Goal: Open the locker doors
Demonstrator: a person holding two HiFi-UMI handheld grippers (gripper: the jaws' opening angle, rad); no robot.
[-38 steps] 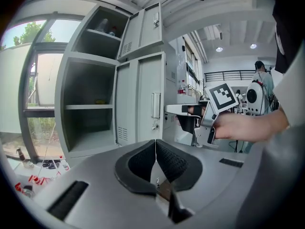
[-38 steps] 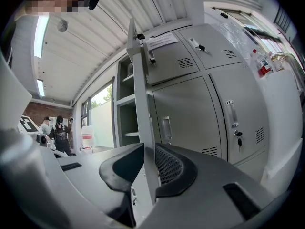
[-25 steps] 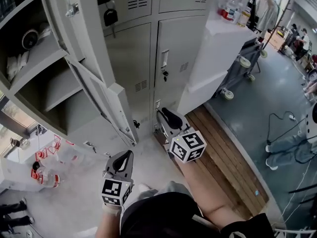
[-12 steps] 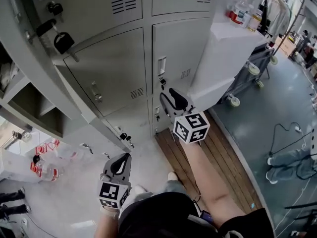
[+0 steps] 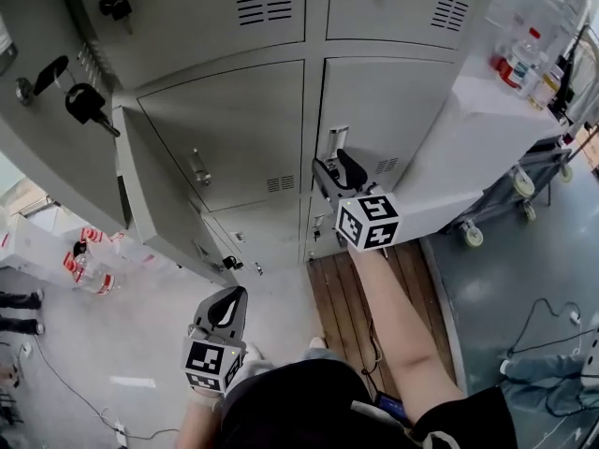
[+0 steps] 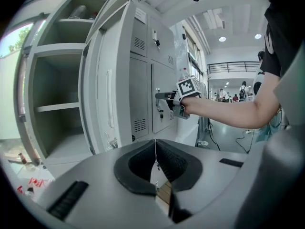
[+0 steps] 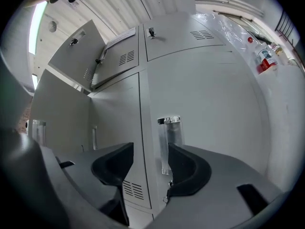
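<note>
Right gripper view: right gripper (image 7: 150,150) jaws opening around clear handle (image 7: 170,132) on closed grey locker door (image 7: 214,113).

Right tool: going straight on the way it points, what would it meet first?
Probably the upright handle of the closed locker door. It shows between the opening jaws of the right tool, though how far off is unclear.

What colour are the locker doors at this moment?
The locker doors are plain light grey; the head view shows it best.
</note>
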